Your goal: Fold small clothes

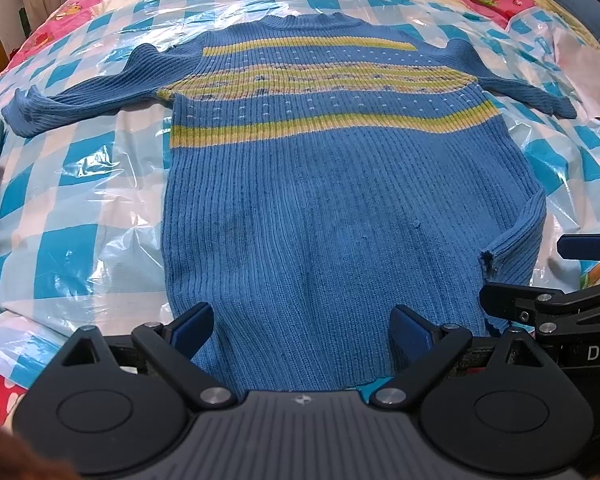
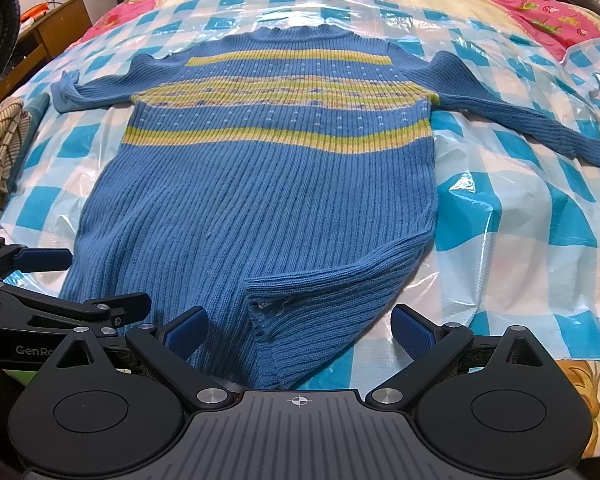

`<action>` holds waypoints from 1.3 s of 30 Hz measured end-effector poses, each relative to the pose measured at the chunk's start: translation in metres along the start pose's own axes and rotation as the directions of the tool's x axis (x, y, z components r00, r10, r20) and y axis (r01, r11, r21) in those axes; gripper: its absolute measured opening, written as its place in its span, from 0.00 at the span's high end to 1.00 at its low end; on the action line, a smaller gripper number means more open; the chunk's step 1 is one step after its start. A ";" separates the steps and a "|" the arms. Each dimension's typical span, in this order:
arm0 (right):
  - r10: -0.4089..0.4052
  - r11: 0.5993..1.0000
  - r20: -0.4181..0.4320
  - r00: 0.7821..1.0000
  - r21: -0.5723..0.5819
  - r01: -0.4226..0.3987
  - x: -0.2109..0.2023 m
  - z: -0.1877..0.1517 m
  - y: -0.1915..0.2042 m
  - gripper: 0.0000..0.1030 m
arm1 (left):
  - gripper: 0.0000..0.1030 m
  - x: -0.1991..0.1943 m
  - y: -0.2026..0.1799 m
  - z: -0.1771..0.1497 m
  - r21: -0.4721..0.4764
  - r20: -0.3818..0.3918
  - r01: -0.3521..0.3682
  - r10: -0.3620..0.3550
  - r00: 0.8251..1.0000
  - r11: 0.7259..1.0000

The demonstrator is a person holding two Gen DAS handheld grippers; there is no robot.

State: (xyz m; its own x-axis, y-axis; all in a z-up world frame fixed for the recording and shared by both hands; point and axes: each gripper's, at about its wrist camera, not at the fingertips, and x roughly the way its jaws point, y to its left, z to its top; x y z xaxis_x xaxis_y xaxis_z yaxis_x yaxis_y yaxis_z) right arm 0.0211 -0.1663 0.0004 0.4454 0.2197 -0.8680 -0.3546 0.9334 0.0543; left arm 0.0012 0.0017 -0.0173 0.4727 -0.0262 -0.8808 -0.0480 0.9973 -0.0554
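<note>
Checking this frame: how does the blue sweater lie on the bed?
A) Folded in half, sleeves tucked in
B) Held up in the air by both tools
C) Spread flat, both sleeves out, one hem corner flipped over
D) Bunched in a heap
C: the blue sweater lies flat with both sleeves out, and its hem corner is turned over onto the body.

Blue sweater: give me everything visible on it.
The blue sweater is a ribbed knit with yellow-green stripes and a patterned band across the chest. It lies flat, collar at the far end, both sleeves spread outward, on a blue-and-white checked plastic sheet. Its near right hem corner is folded back over the body, edge frayed. Neither open hand-held gripper holds it.
</note>
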 end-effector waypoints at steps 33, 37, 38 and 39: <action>-0.014 1.000 0.041 0.999 -0.004 0.014 -0.001 0.014 -0.004 0.04 | 0.05 0.000 -0.004 0.019 0.028 0.026 -0.038 0.037 0.999 0.999; -0.019 1.000 0.051 0.999 -0.003 0.019 -0.001 0.019 -0.006 0.04 | 0.05 0.000 -0.004 0.023 0.028 0.026 -0.039 0.038 0.999 0.999; -0.018 1.000 0.054 0.998 -0.002 0.019 -0.001 0.020 -0.006 0.04 | 0.05 0.000 -0.005 0.025 0.028 0.028 -0.040 0.039 0.999 0.999; -0.018 1.000 0.057 0.998 -0.001 0.018 -0.001 0.021 -0.007 0.04 | 0.05 0.000 -0.005 0.028 0.030 0.030 -0.041 0.040 0.999 0.999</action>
State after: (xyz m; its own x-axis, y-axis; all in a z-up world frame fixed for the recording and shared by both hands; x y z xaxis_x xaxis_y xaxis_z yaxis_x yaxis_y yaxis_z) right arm 0.0405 -0.1673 0.0114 0.4976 0.2182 -0.8395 -0.3469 0.9371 0.0380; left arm 0.0259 -0.0013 -0.0042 0.4967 0.0161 -0.8678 -0.0413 0.9991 -0.0051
